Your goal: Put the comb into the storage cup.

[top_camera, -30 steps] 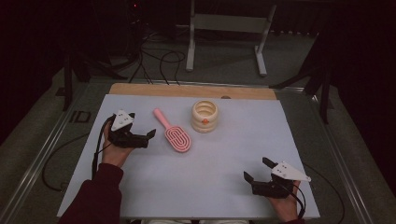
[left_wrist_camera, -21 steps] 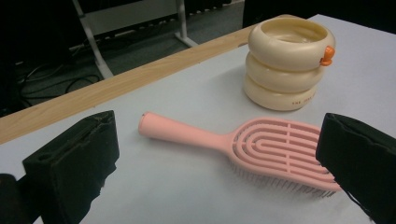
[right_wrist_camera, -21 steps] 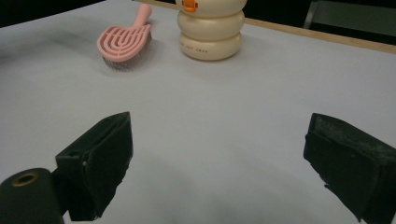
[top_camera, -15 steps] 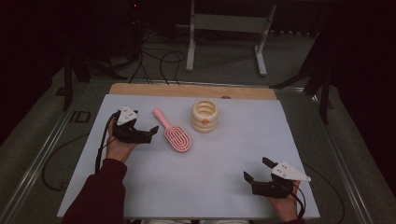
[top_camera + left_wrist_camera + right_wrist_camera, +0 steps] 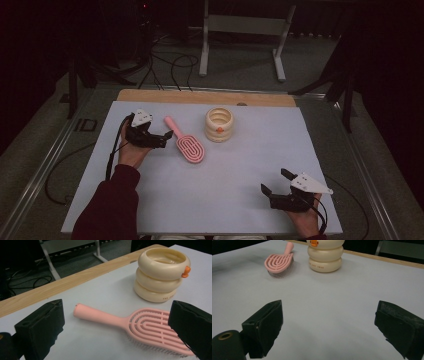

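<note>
A pink hairbrush lies flat on the white tabletop, handle toward the far left. Right of it stands a cream ringed container with a small orange knob. My left gripper is open, its tips just left of the brush handle. In the left gripper view the brush lies between and beyond the wide-apart jaws of this gripper, with the container behind it. My right gripper rests open at the near right, holding nothing. In its own view that gripper faces the brush and container far off.
A wooden strip runs along the table's far edge. Behind it, on the floor, are a metal stand and loose cables. A dark red sleeve reaches in at the near left.
My left gripper has crept forward and to the right, closer to the brush handle. The right gripper, the brush and the container have stayed put.
</note>
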{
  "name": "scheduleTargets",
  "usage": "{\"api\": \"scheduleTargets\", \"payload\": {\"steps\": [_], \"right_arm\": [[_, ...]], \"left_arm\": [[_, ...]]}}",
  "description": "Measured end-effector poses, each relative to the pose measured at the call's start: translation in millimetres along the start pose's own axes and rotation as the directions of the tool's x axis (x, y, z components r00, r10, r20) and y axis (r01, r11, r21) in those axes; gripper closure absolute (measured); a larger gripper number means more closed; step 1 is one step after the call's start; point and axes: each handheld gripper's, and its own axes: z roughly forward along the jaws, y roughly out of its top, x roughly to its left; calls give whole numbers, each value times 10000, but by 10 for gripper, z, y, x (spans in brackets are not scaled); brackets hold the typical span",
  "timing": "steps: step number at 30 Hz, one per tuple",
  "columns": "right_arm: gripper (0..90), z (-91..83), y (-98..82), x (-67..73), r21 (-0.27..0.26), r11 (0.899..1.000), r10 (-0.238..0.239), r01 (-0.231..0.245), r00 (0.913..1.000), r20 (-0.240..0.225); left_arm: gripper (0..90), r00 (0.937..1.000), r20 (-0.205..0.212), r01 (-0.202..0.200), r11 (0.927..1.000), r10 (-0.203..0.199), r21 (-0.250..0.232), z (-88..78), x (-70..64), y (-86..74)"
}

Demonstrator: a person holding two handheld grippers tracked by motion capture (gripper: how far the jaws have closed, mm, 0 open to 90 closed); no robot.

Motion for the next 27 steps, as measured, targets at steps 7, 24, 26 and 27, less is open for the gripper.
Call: {"api": "scheduleTargets", "payload": {"steps": [7, 24, 26, 27], "right_arm": [[83, 0, 1, 1, -3, 10000, 2, -2, 10000, -10], [83, -5, 0, -5, -5, 10000, 11, -11, 10000, -58], [83, -5, 0, -8, -31, 10000, 4, -4, 10000, -72], [83, -5, 0, -9, -40, 10000, 0, -1, 10000, -70]], "left_arm": [[47, 10000, -98, 20, 9997, -18, 238, 74, 48, 57], [543, 9986, -385, -320, 9956, 355, 878, 315, 26, 148], [604, 9995, -219, -207, 9939, 232, 1087, 377, 43, 157], [641, 9995, -228, -184, 9926, 212, 1197, 399, 51, 156]]}}
